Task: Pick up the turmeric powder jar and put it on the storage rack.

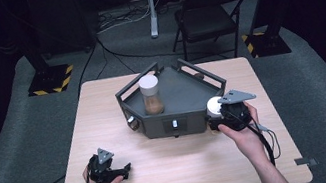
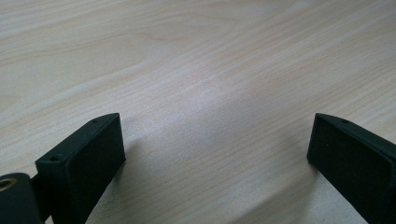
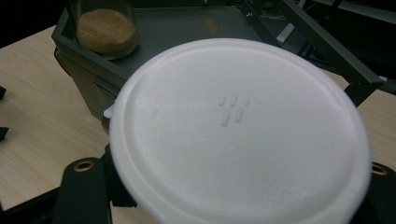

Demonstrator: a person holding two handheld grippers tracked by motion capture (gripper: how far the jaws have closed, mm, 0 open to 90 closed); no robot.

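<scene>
A dark grey tray [image 1: 186, 92] with raised rails stands at the middle of the wooden table [image 1: 103, 107]. On its left part stands a clear jar [image 1: 151, 95] with a white lid and brown grains; the same jar [image 3: 106, 28] appears in the right gripper view. My right gripper [image 1: 219, 117] is at the tray's front right corner, shut on a second white-lidded jar [image 1: 214, 106]. That jar's lid [image 3: 238, 126] sits close before the right gripper's camera, between the jaws. My left gripper [image 1: 125, 171] rests near the table's front left, open [image 2: 215, 149], with bare wood between its jaws.
A small brown object [image 1: 199, 76] lies at the tray's back right. Behind the table are a folding chair [image 1: 208, 15], a grey stand post [image 1: 151, 7] and two bases with yellow-black stripes [image 1: 50, 80] [image 1: 266, 42]. Cables trail over the carpet.
</scene>
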